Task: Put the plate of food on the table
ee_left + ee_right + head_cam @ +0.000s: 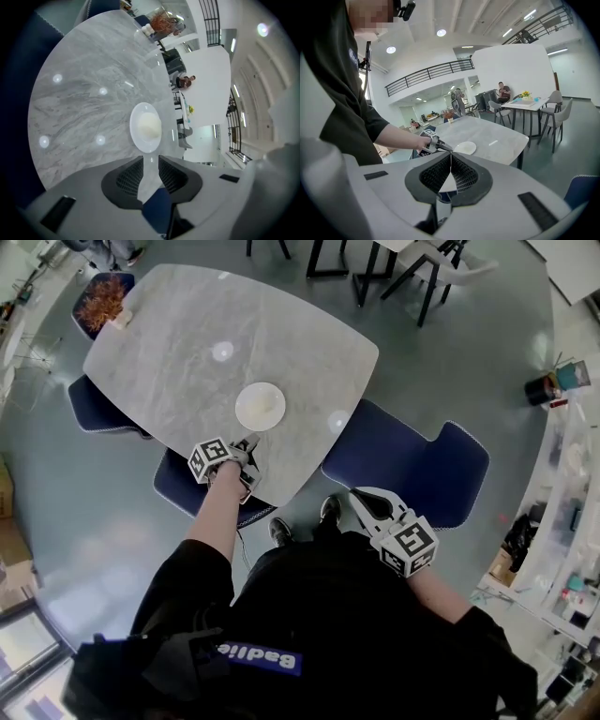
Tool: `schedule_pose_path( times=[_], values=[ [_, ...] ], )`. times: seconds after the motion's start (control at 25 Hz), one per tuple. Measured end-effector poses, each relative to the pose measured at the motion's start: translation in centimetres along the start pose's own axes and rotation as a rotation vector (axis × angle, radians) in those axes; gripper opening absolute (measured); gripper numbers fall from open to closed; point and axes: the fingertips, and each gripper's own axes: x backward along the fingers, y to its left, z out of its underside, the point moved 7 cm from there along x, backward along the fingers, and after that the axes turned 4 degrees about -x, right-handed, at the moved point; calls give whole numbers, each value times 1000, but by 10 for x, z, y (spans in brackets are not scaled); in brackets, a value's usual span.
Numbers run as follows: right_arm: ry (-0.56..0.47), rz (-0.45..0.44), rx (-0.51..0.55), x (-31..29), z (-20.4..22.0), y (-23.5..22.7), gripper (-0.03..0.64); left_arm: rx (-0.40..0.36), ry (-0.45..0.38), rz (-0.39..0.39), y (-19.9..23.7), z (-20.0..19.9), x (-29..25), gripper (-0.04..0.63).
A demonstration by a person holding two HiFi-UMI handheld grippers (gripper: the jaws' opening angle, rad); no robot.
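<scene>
The round white plate of pale food [260,406] is sitting flat on the grey marbled table [178,352], near its front edge; placement appears complete. You are holding the left gripper [247,444] just beside its rim, jaws slightly parted, empty. Next, retract it level. The right gripper [364,500], jaws pressed together, is hanging near the dark blue chair [422,470], well apart.

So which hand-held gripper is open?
The left hand-held gripper, jaws apart just short of the plate; the right hand-held gripper is shut, off the table.
</scene>
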Motion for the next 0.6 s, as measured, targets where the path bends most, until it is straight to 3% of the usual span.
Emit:
schedule_pose_path(
  times=[0.4, 0.6],
  values=[
    [-59, -97, 71, -24, -22, 28, 11, -382, 14, 236, -72, 76, 86, 91],
    [-64, -135, 107, -29, -28, 44, 10, -652, -44, 318, -101, 96, 139, 86]
  ],
)
